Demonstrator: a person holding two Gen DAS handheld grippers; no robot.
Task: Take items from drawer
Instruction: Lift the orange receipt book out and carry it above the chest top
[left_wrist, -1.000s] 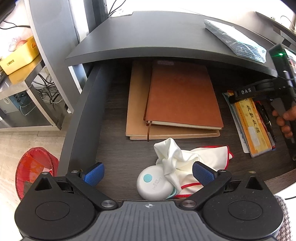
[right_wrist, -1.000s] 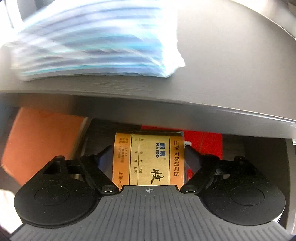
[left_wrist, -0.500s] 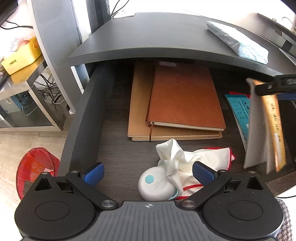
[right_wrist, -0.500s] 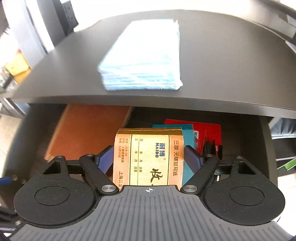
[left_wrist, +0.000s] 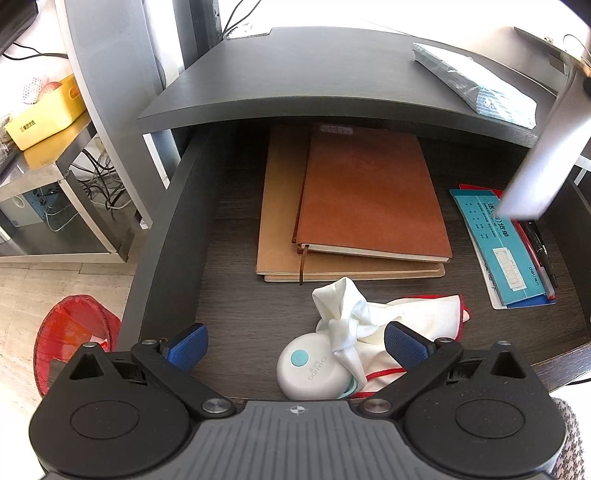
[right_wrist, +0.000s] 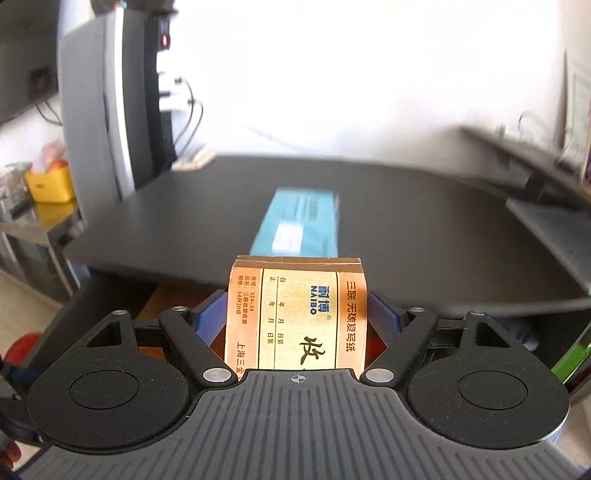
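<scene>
My right gripper (right_wrist: 295, 317) is shut on an orange receipt booklet (right_wrist: 295, 314) and holds it above the dark desk top (right_wrist: 406, 229), near a blue packet (right_wrist: 299, 221). The booklet's white underside (left_wrist: 543, 158) hangs blurred at the upper right of the left wrist view. My left gripper (left_wrist: 295, 343) is open and empty over the open drawer's (left_wrist: 240, 306) front. Below it lie a white round case (left_wrist: 314, 371) and a white cloth with red trim (left_wrist: 388, 314). Two brown notebooks (left_wrist: 369, 199) lie further back, and a teal booklet (left_wrist: 498, 247) lies at the right.
Pens (left_wrist: 541, 251) lie beside the teal booklet. A packet (left_wrist: 476, 85) rests on the desk top (left_wrist: 314, 74). A red bin (left_wrist: 70, 332) stands on the floor at left, a steel shelf with a yellow box (left_wrist: 44, 114) beyond it.
My right gripper has lifted the orange booklet out of the drawer and up above the desk top. The teal booklet beneath it is uncovered. My left gripper has hardly moved.
</scene>
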